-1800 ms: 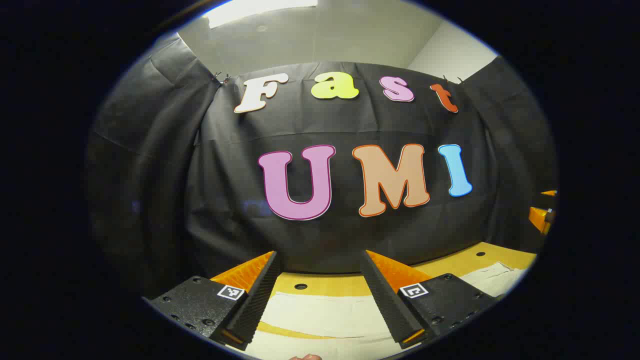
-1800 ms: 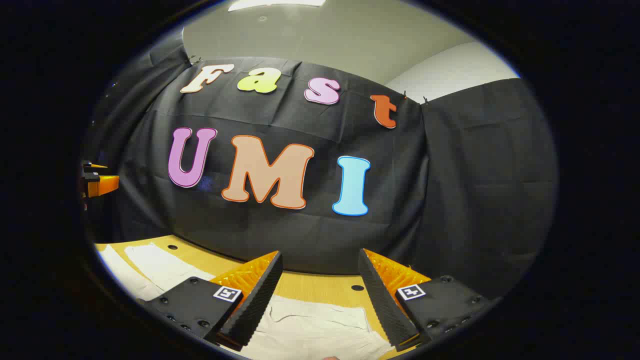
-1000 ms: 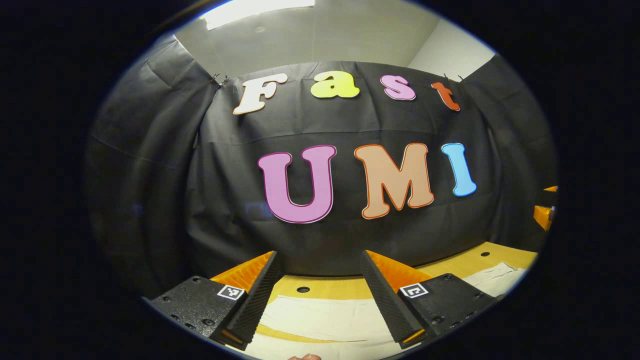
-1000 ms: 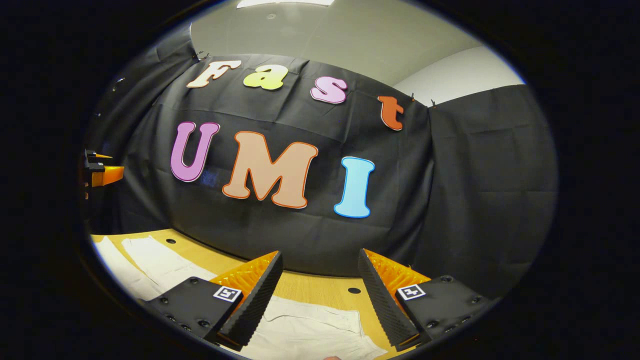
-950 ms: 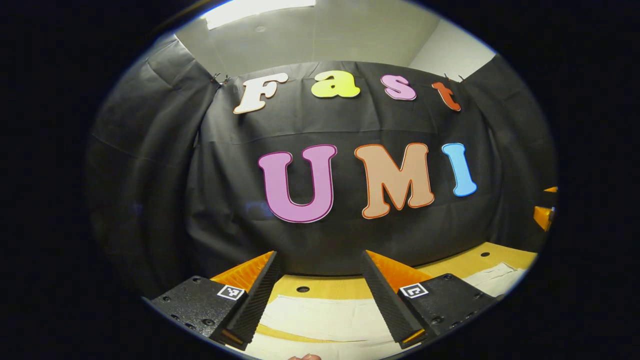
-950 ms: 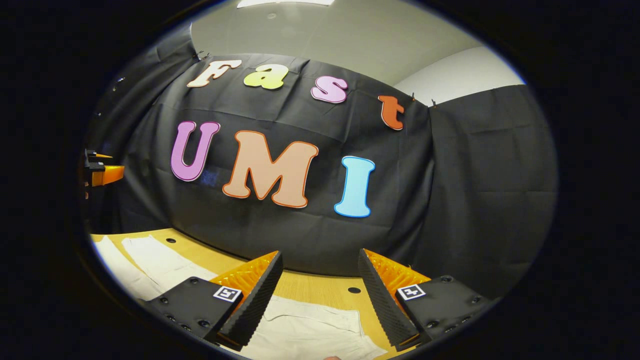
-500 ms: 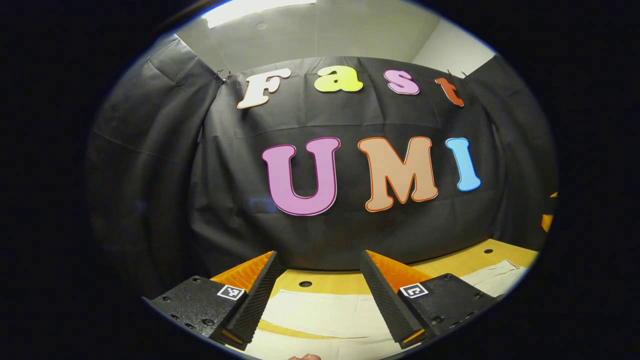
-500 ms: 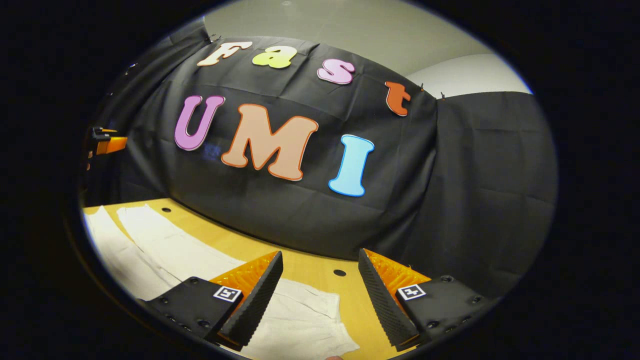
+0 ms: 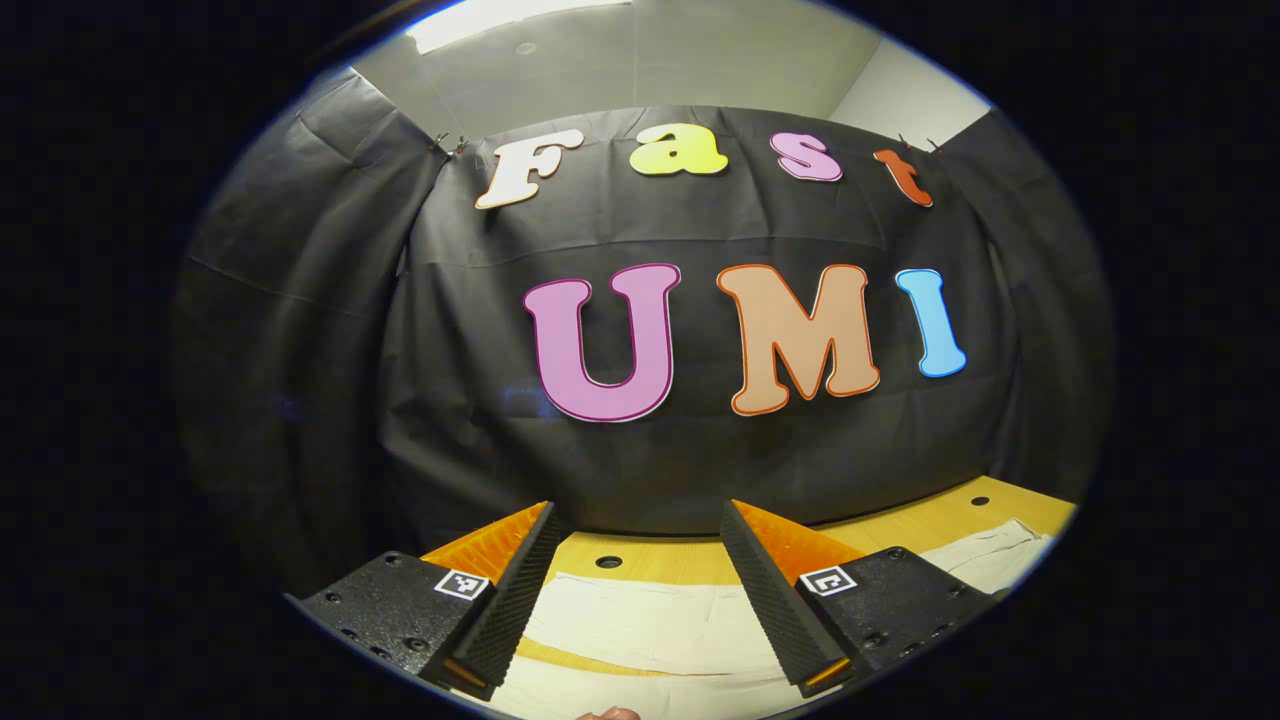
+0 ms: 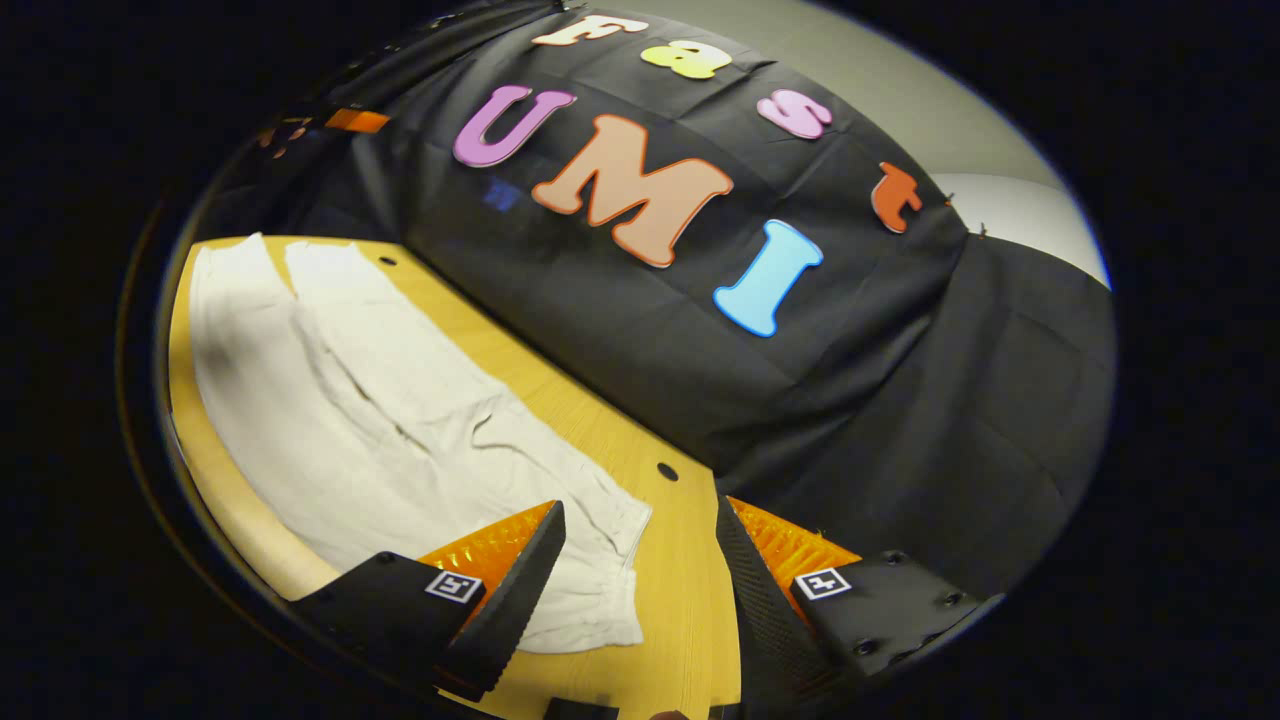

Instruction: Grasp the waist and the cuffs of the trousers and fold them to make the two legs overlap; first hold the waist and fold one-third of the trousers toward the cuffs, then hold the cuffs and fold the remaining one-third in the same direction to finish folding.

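White trousers (image 10: 400, 420) lie flat on the wooden table (image 10: 690, 590), the two legs side by side and running off to the far left. The gathered waist (image 10: 615, 545) lies just below and left of my right gripper (image 10: 638, 505), which hangs open above the table with nothing between its fingers. In the left gripper view, the cuff end of the trousers (image 9: 640, 630) lies under my left gripper (image 9: 638, 505), also open and holding nothing. More of the cloth (image 9: 990, 560) shows at the right there. The left gripper (image 10: 350, 120) appears far off at the top left of the right gripper view.
The black cloth wall (image 9: 640, 460) stands close behind the table's far edge. Small round holes (image 10: 667, 471) dot the tabletop (image 9: 650, 560). A fingertip (image 9: 610, 713) shows at the very bottom of the left gripper view.
The right gripper has tipped down and rolled, so its view now takes in the whole trousers and the waist. The left gripper has dipped only slightly. Both stay open.
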`<state>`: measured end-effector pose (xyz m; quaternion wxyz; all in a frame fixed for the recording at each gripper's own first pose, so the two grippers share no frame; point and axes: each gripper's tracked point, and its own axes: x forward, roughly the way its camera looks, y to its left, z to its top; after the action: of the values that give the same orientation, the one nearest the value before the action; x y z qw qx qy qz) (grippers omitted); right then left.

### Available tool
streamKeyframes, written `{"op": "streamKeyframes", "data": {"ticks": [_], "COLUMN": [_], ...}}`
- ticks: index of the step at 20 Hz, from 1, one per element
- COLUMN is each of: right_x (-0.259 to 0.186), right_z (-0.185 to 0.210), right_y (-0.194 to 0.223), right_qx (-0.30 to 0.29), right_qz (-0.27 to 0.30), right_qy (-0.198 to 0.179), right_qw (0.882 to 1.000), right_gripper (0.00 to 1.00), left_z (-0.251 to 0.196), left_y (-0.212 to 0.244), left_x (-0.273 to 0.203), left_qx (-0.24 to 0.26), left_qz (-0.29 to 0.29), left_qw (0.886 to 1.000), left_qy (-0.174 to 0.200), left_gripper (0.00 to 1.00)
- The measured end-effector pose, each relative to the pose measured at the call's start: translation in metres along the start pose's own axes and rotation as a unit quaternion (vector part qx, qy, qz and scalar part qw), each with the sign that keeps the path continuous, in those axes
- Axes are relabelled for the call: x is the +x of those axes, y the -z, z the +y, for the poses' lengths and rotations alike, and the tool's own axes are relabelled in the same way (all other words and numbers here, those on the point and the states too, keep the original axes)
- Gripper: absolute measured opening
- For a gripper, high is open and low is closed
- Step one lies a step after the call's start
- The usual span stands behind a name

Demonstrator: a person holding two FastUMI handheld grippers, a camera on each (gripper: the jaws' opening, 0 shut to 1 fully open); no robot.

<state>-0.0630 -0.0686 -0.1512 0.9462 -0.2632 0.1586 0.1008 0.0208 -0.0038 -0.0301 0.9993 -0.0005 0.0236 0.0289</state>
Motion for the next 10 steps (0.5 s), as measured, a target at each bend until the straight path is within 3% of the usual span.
{"op": "streamKeyframes", "data": {"ticks": [5,8,10], "right_x": [-0.011,-0.015,-0.018], "right_z": [0.041,0.066,0.081], "right_y": [0.033,0.062,0.082], "right_qx": [-0.092,-0.165,-0.184], "right_qz": [0.027,0.049,0.065], "right_qy": [-0.066,-0.117,-0.144], "right_qw": [0.993,0.978,0.970], "right_gripper": [0.98,0.98,0.98], "left_z": [-0.002,0.001,0.002], "left_y": [0.010,0.012,0.015], "left_x": [0.001,0.002,0.002], "left_qx": [0.001,0.008,0.014], "left_qz": [0.012,0.013,0.015], "left_qw": [1.000,1.000,1.000], "left_qy": [-0.005,-0.006,-0.008], "left_gripper": [0.96,0.96,0.96]}}
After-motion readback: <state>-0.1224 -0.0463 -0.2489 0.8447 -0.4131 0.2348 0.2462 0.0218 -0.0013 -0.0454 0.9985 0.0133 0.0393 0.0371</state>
